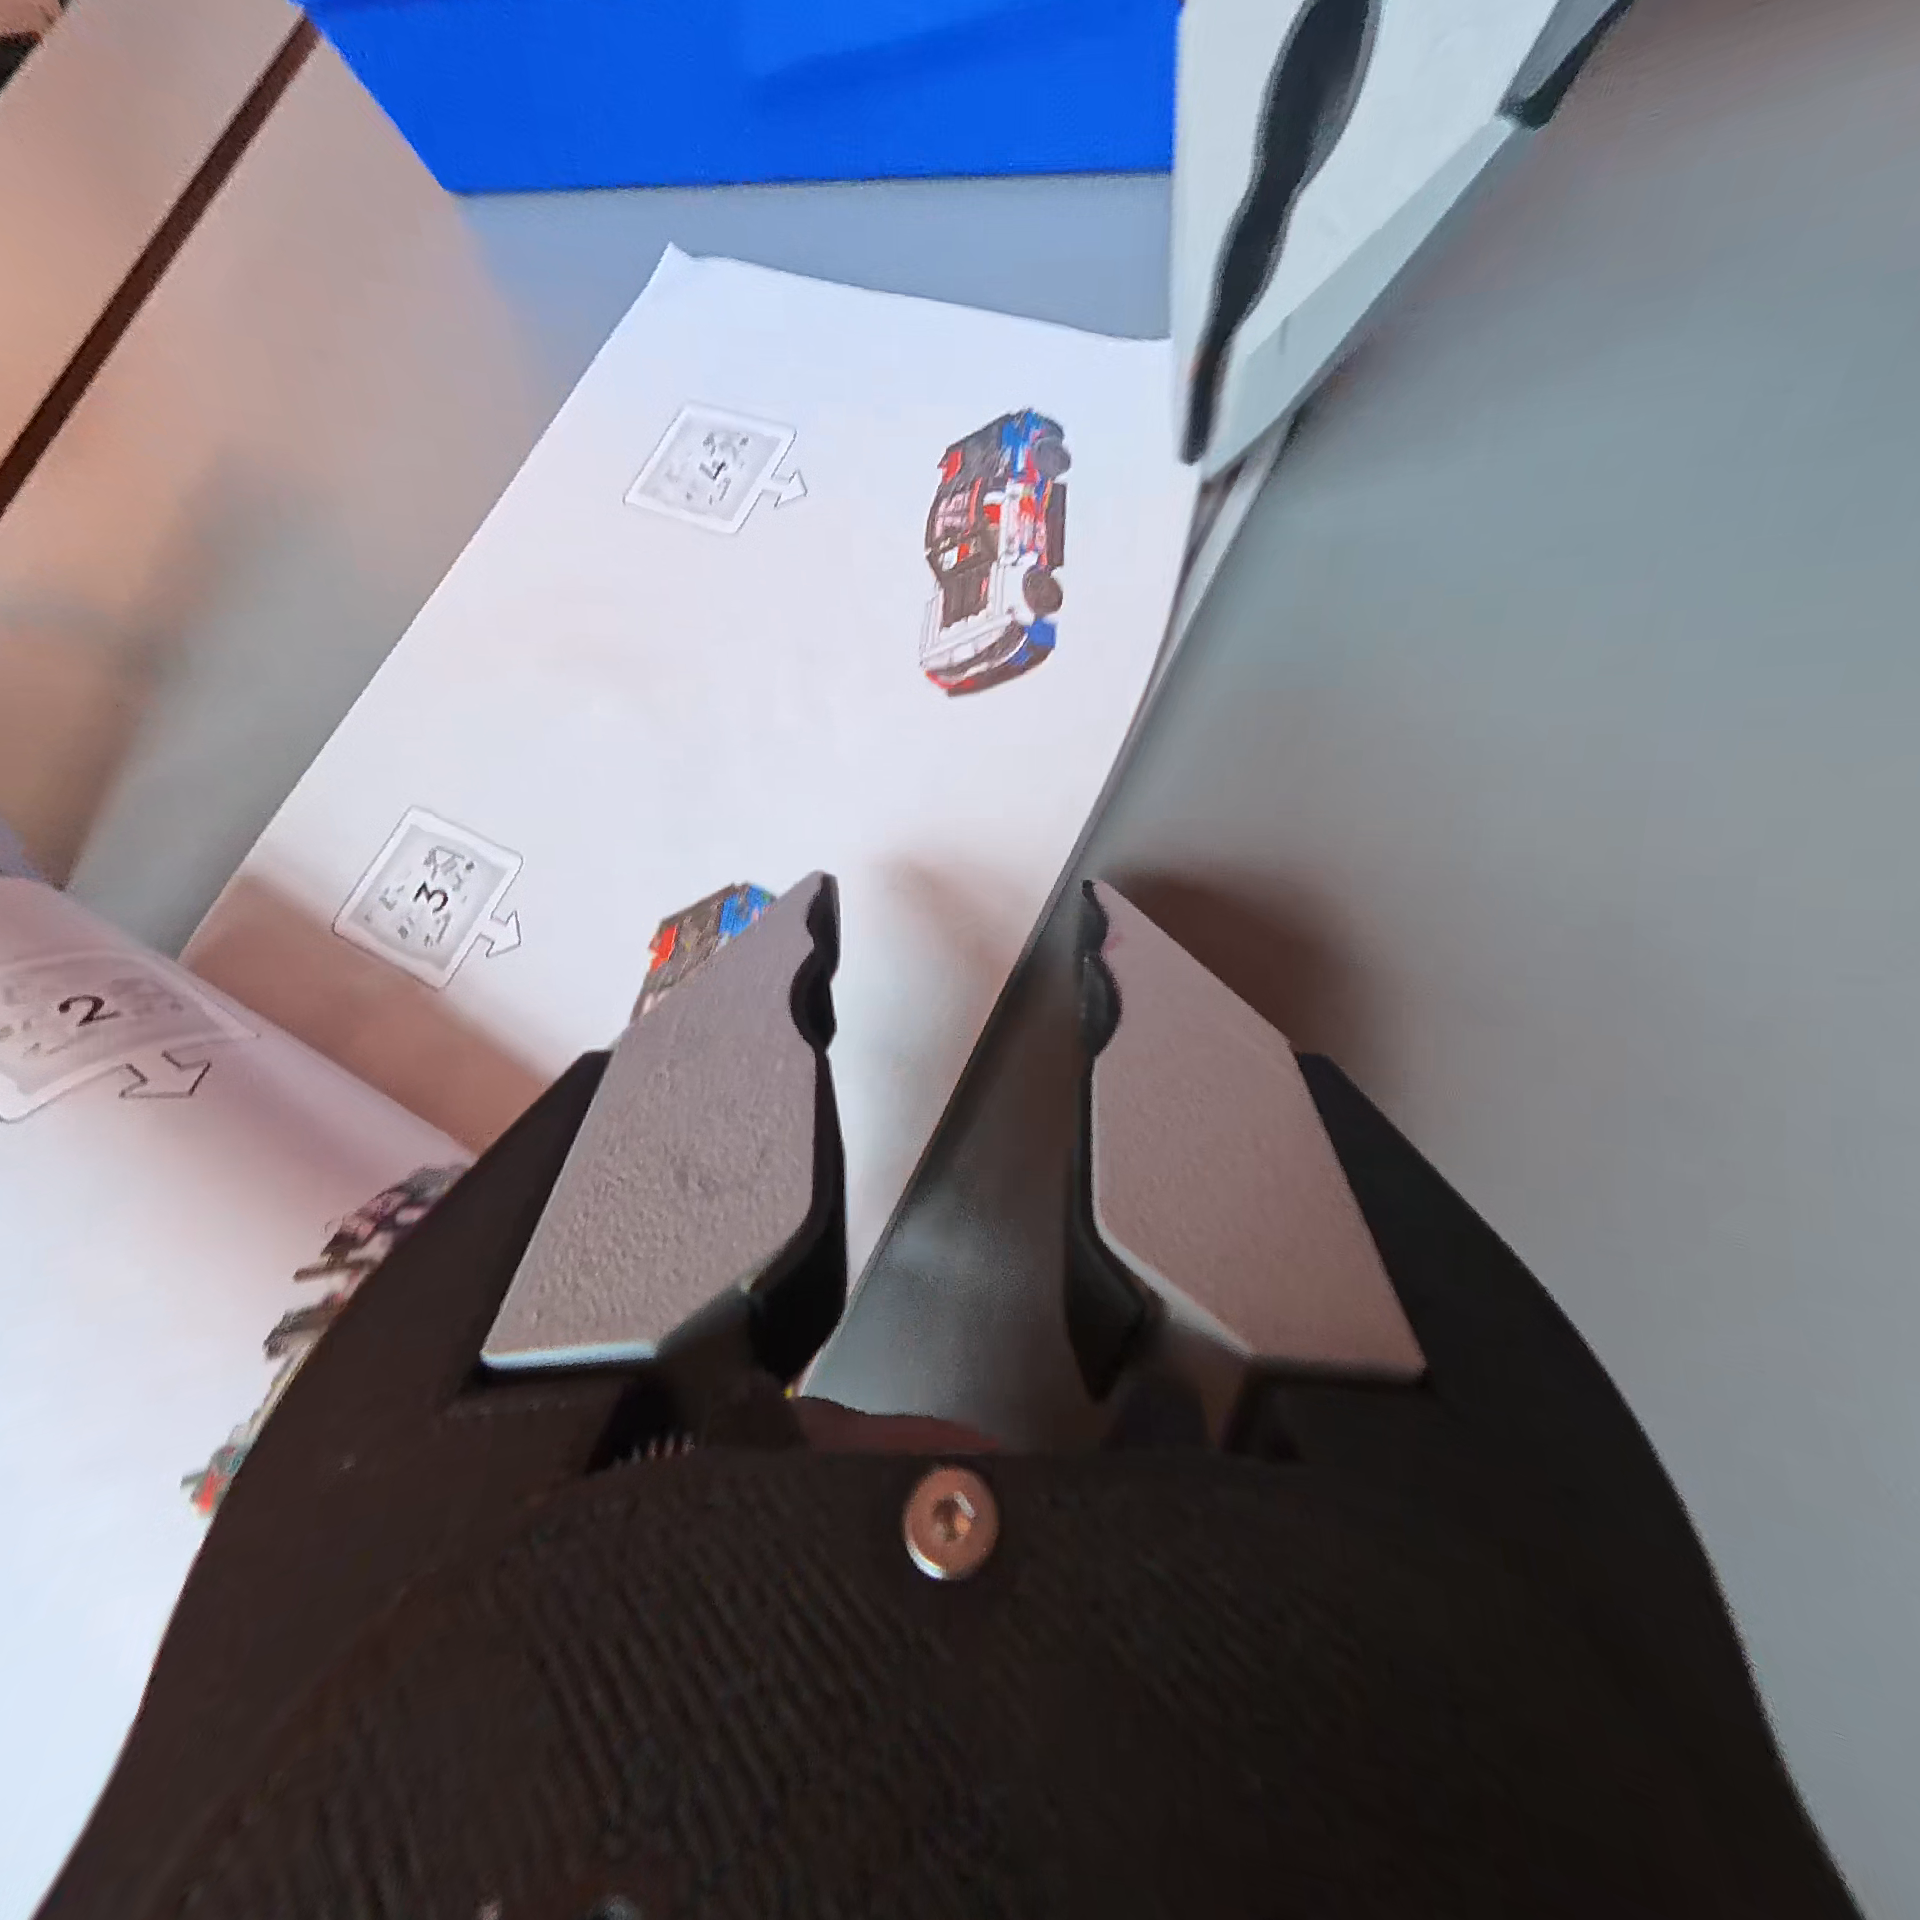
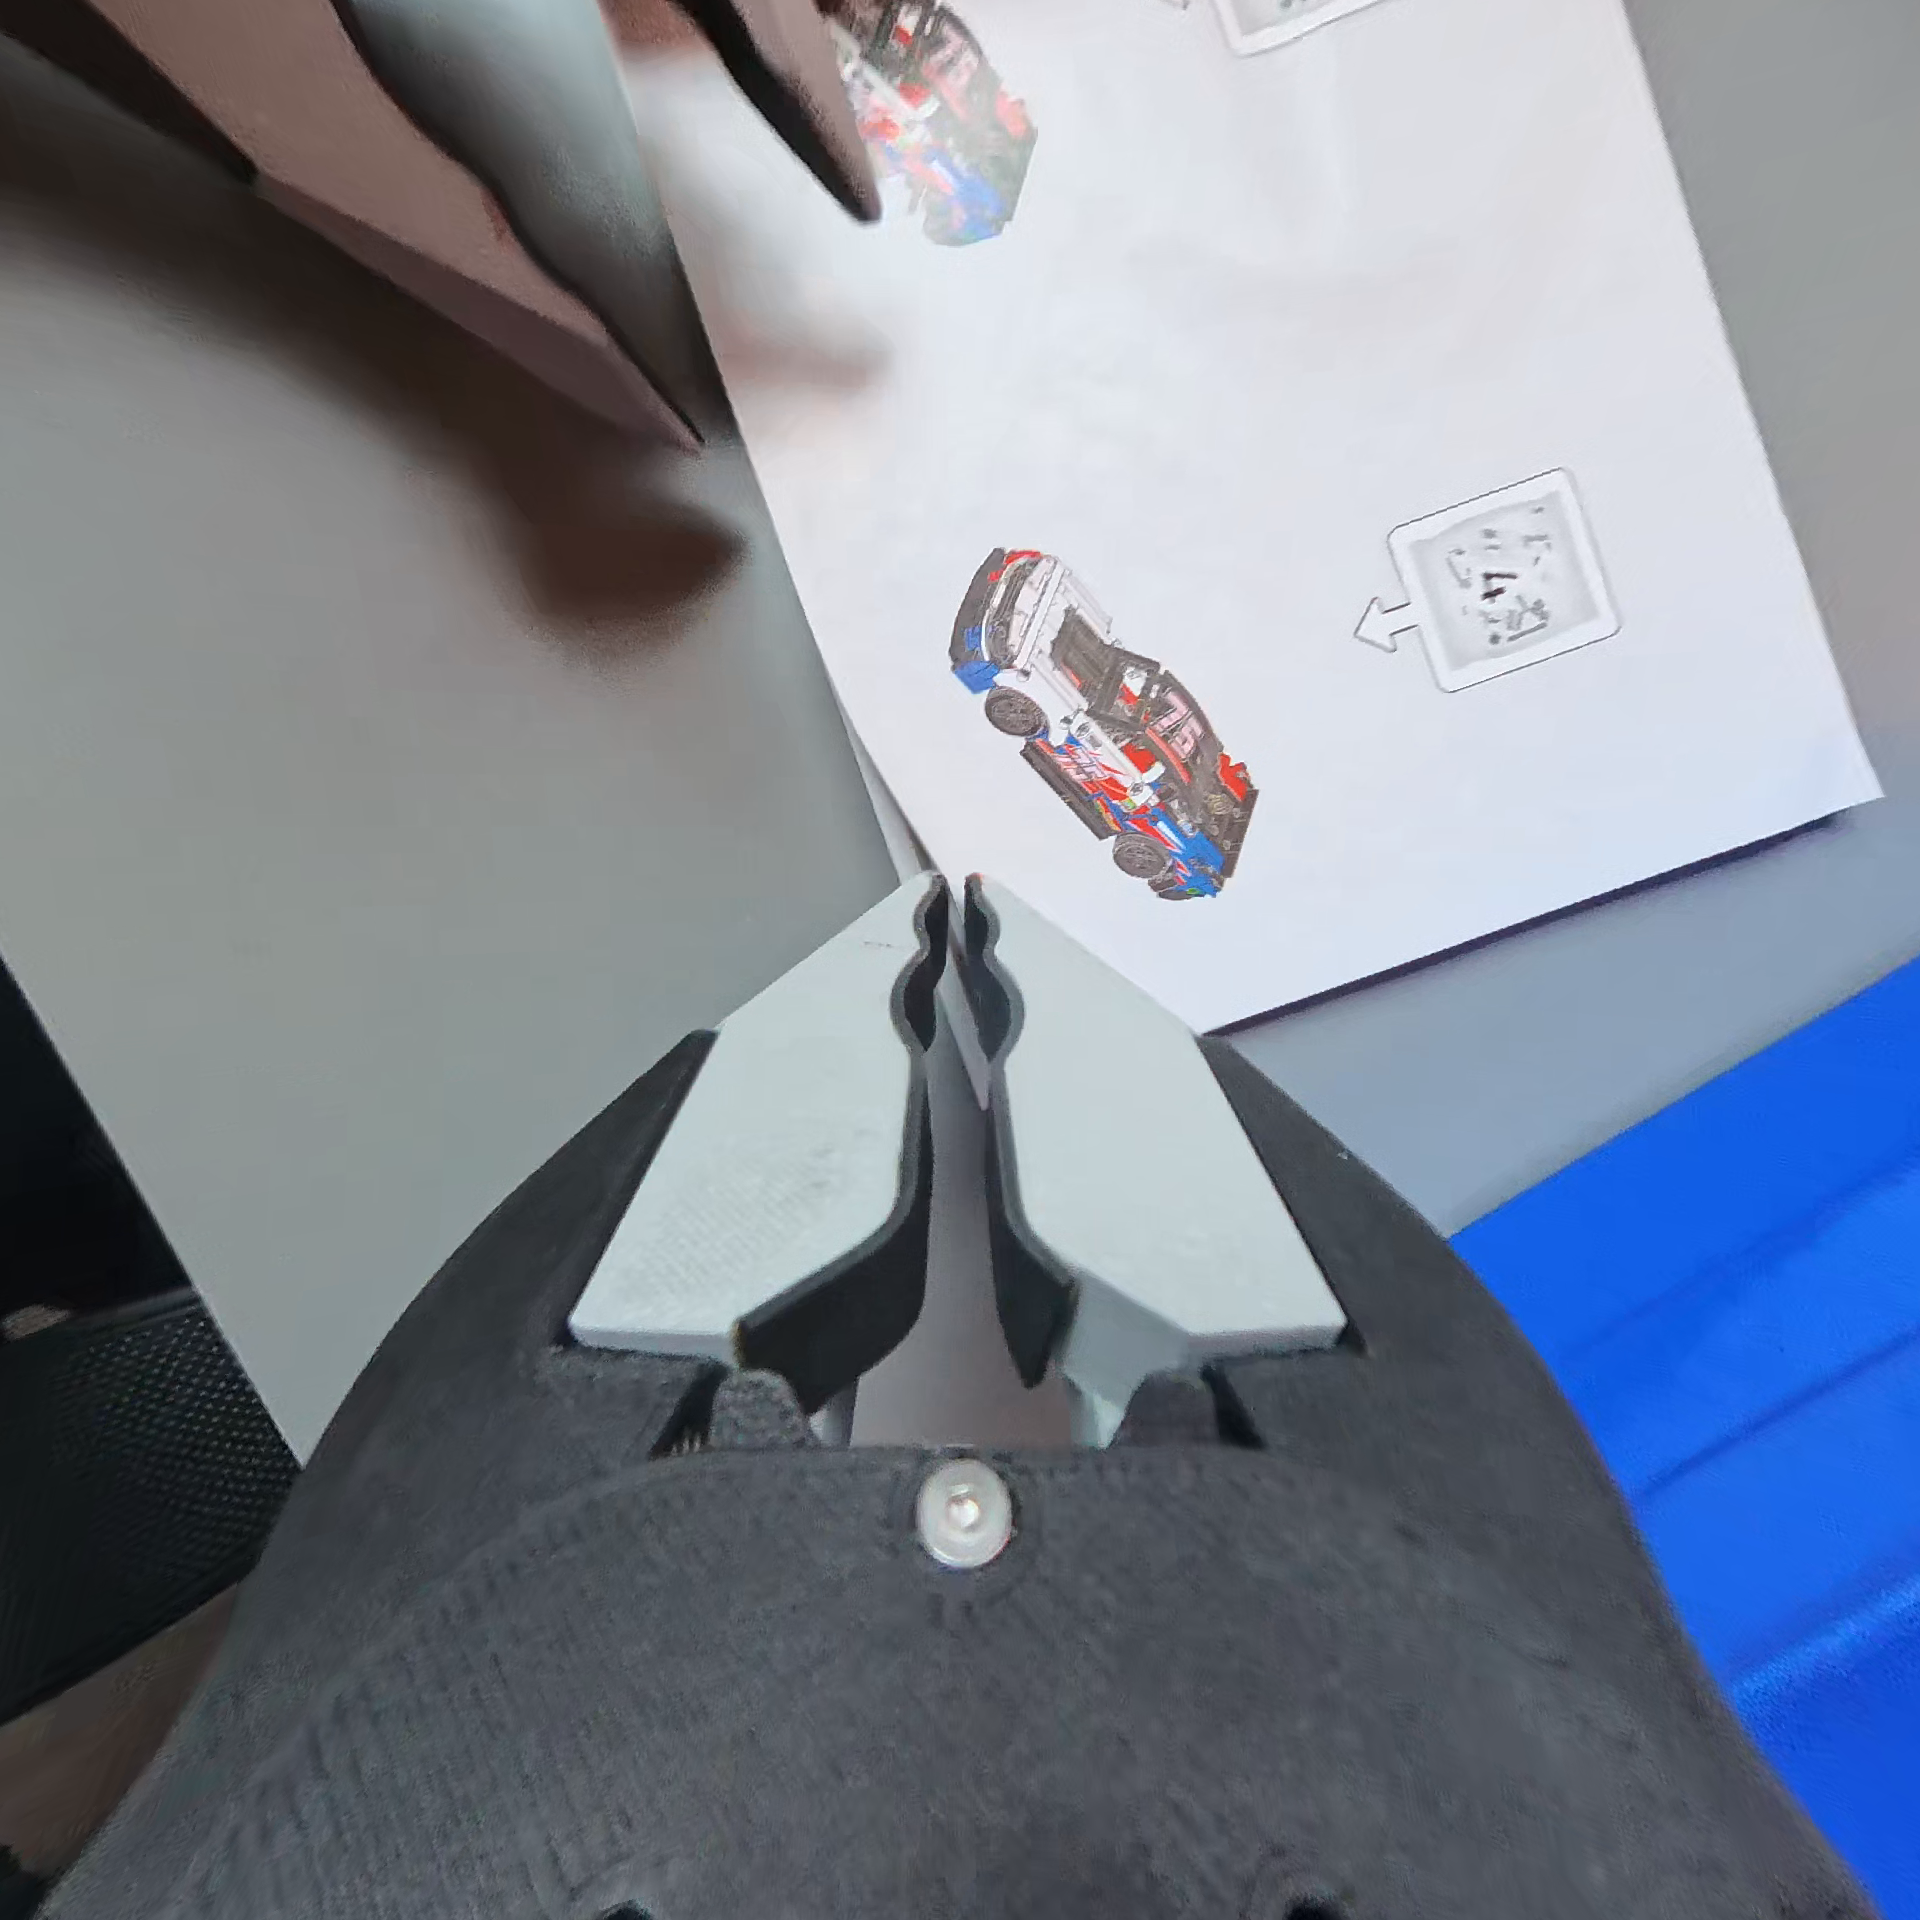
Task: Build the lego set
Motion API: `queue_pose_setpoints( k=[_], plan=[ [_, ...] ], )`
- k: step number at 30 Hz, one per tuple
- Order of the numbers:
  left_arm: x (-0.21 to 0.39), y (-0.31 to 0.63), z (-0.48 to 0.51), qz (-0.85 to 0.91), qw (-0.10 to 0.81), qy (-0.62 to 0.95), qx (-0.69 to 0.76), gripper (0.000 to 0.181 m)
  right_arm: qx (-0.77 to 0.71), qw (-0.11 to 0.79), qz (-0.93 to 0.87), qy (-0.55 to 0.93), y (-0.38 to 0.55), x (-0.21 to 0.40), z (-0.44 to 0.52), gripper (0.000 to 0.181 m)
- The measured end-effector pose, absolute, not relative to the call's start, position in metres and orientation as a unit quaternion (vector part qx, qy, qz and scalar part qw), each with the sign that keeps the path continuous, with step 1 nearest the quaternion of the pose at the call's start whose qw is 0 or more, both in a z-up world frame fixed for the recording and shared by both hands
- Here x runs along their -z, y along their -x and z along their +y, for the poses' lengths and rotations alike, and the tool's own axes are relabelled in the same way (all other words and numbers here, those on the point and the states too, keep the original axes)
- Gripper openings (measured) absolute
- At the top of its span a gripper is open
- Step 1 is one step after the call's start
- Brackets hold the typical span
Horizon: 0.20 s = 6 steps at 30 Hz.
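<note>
The white instruction booklet lies open on the grey table, with printed pictures of a toy car and numbered step boxes. My left gripper is open, and the page's right edge runs between its two fingers. My right gripper is shut on the thin edge of the booklet page. It also shows in the left wrist view at the top right, closed at the page's far edge. The left gripper shows in the right wrist view at the top left. No loose bricks are in view.
A blue box stands just beyond the booklet; it also shows in the right wrist view at the lower right. The grey table lies bare to the right of the page. A dark chair part shows below the table edge. Tip to tip, the grippers are about 10 cm apart.
</note>
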<state>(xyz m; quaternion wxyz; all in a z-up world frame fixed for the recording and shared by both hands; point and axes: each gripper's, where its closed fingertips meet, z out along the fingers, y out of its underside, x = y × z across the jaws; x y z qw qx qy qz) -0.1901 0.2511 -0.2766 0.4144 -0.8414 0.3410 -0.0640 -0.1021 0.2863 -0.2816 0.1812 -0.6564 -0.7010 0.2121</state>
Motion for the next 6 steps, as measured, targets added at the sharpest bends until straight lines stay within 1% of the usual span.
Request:
queue_pose_setpoints(
  k=[2, 4, 6],
  plan=[
    [0.273, 0.18, 0.253, 0.349, 0.421, 0.834, 0.069, 0.042, -0.213, 0.208, -0.696, 0.653, 0.105, 0.273, 0.289, 0.0],
    [0.273, 0.17, 0.256, 0.361, 0.422, 0.829, 0.069, 0.042, -0.217, 0.246, -0.692, 0.642, 0.109, 0.26, 0.291, 0.0],
    [0.274, 0.163, 0.261, 0.372, 0.42, 0.826, 0.061, 0.037, -0.221, 0.273, -0.69, 0.633, 0.111, 0.249, 0.29, 0.0]
  ],
)
